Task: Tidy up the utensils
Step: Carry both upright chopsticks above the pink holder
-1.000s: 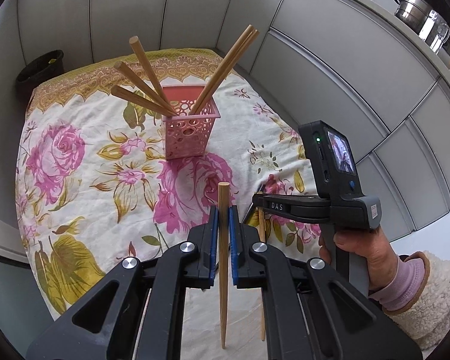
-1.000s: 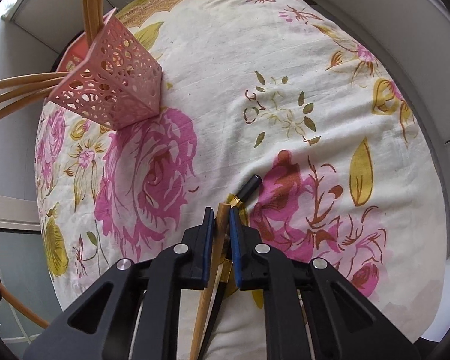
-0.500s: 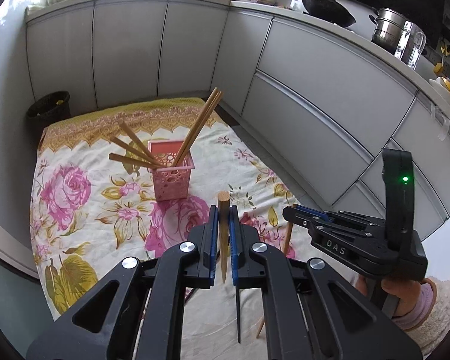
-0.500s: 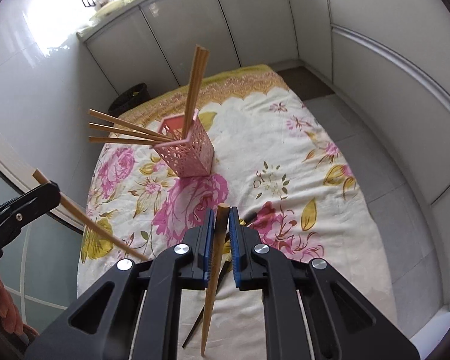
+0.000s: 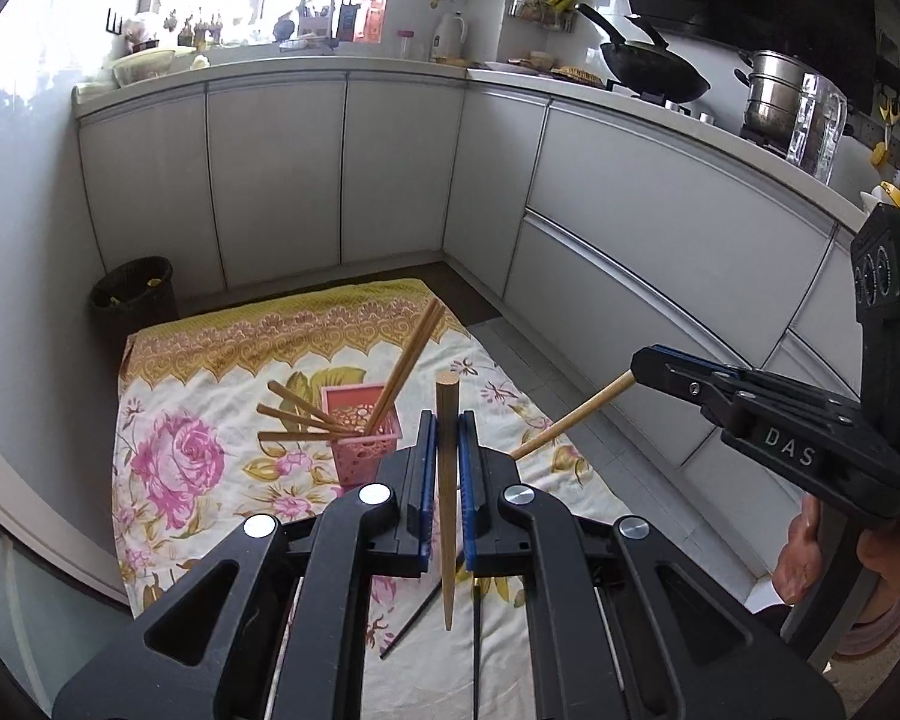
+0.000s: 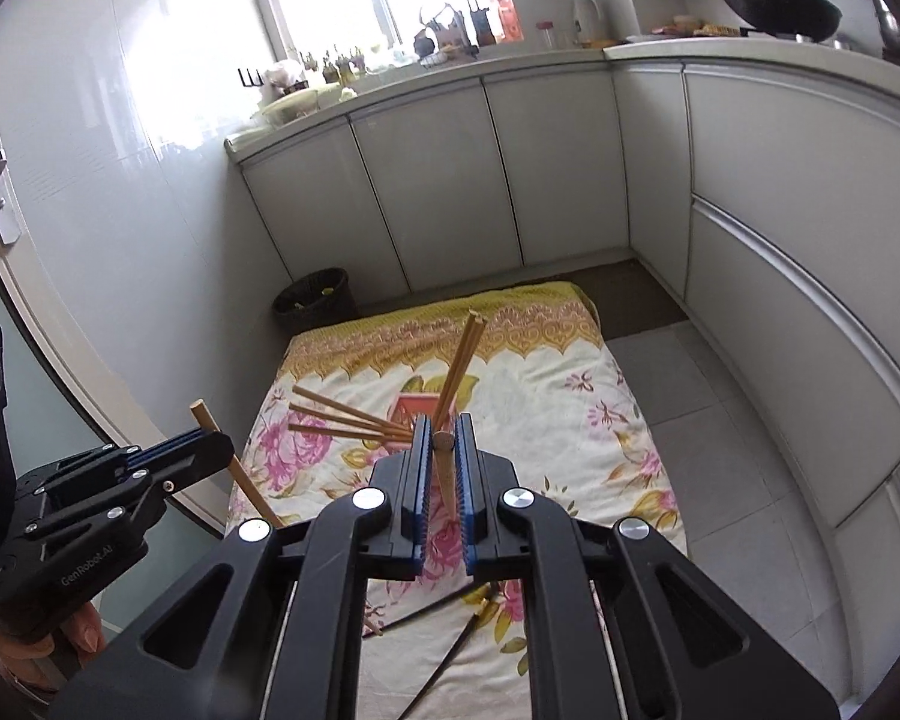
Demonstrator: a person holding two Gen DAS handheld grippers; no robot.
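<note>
Your left gripper [image 5: 447,483] clenches 1 round, tapered wooden chopstick [image 5: 447,504] between ribbed blue pads, held high above the floral cloth [image 5: 168,468]. Your right gripper [image 6: 444,480] grips another wooden chopstick [image 6: 444,471] the same way. On the cloth, the pink perforated plastic basket [image 5: 363,438] holds 5 wooden chopsticks, splayed. 2 slim dark chopsticks [image 6: 444,654] lie on the cloth.

Chopsticks [image 5: 354,414] fan left and up from the pink holder [image 5: 363,432], blocking those sides; its right flank over the floral cloth [image 5: 168,462] lies open.
</note>
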